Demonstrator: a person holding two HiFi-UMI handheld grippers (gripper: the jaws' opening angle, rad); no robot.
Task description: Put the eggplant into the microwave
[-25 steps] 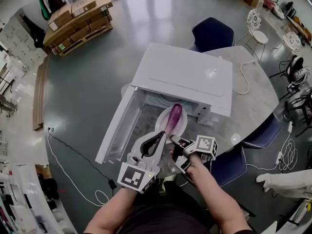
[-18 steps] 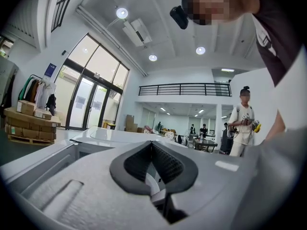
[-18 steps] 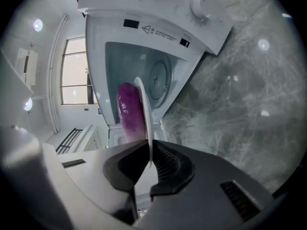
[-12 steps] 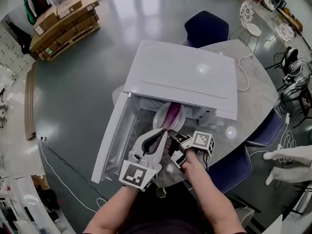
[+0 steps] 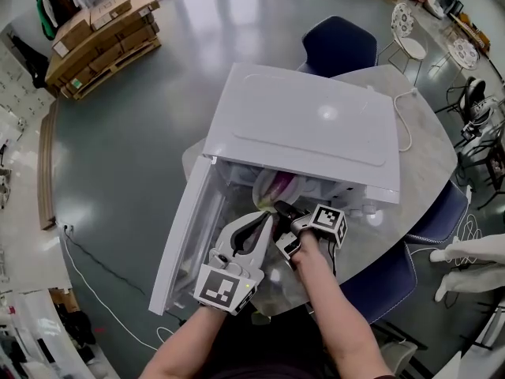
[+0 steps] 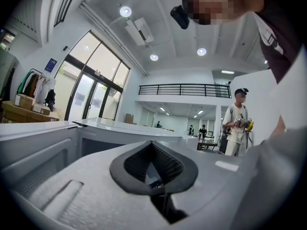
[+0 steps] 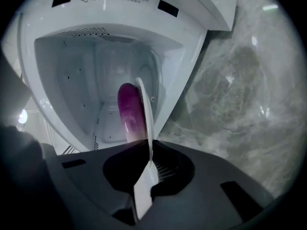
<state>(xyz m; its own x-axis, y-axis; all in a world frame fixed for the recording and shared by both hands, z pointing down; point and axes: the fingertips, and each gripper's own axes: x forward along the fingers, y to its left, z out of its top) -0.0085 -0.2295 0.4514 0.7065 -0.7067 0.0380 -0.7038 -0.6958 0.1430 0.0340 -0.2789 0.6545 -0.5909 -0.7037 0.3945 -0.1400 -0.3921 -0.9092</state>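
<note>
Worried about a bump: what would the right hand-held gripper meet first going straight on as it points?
Likely the microwave cavity's back wall; the gripped plate and eggplant lead through a free opening. Depth unclear.

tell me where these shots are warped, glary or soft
Head view: strong fisheye bend, bright glare spot on top of the microwave. Left gripper view: ceiling lights flare, black corners. Right gripper view: eggplant and plate look soft, black corners too.
</note>
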